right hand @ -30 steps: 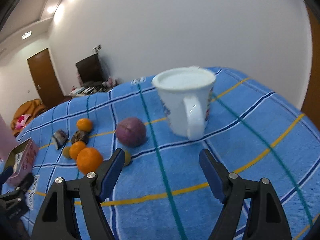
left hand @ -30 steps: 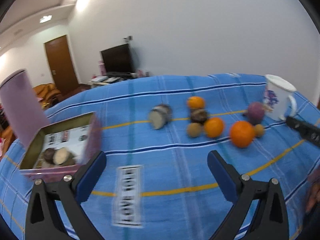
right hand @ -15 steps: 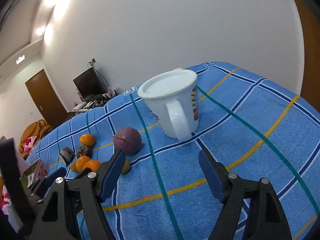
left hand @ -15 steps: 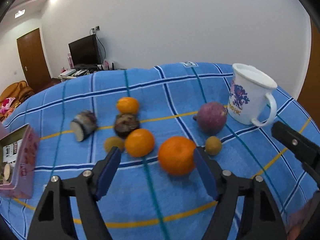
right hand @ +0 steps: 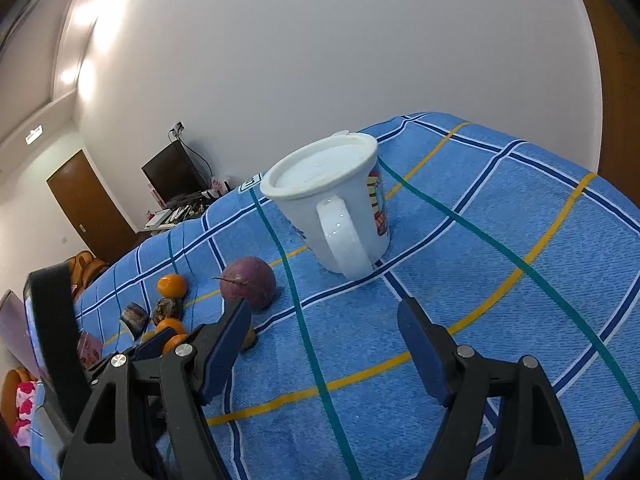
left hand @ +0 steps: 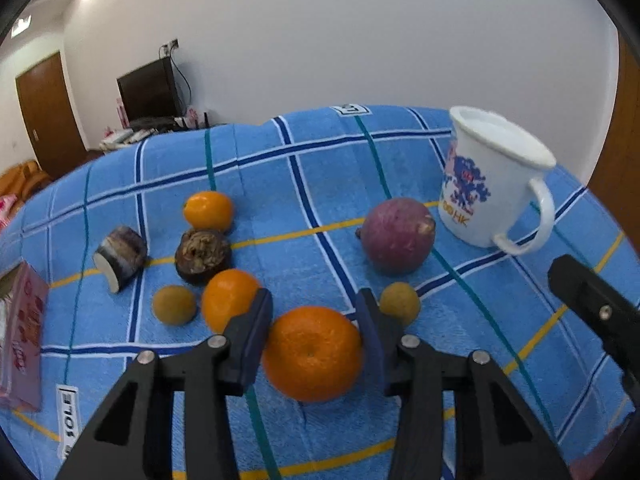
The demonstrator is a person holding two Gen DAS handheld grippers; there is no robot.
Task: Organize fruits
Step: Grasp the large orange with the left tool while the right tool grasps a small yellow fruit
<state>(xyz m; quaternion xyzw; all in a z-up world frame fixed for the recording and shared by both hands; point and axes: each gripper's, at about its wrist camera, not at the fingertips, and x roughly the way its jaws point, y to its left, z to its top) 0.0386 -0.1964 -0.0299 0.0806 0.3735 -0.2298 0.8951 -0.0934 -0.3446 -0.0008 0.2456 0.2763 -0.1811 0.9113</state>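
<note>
left gripper reaches the big orange

since a second ago the left gripper (left hand: pixel 314 322) has swung away from the pink box (left hand: pixel 20 336) and across the blue checked cloth (left hand: pixel 280 184) to the fruit cluster, and its jaws, wide then, are closing on the large orange (left hand: pixel 313 354). the orange sits on the cloth between the two blue pads (left hand: pixel 252 340), which look to touch its sides.

just beyond it lie a smaller orange (left hand: pixel 228 304), two small brownish-yellow fruits (left hand: pixel 174 305) (left hand: pixel 400 303), a dark wrinkled fruit (left hand: pixel 203 255), another orange (left hand: pixel 209 211), a cut purple piece (left hand: pixel 120 258) and a round purple fruit (left hand: pixel 398 240). a white lidded mug (left hand: pixel 490 184) stands just beside the purple fruit.

the right gripper (right hand: pixel 324 344) hangs open over bare cloth, nothing between its fingers, pointed toward the mug.
</note>
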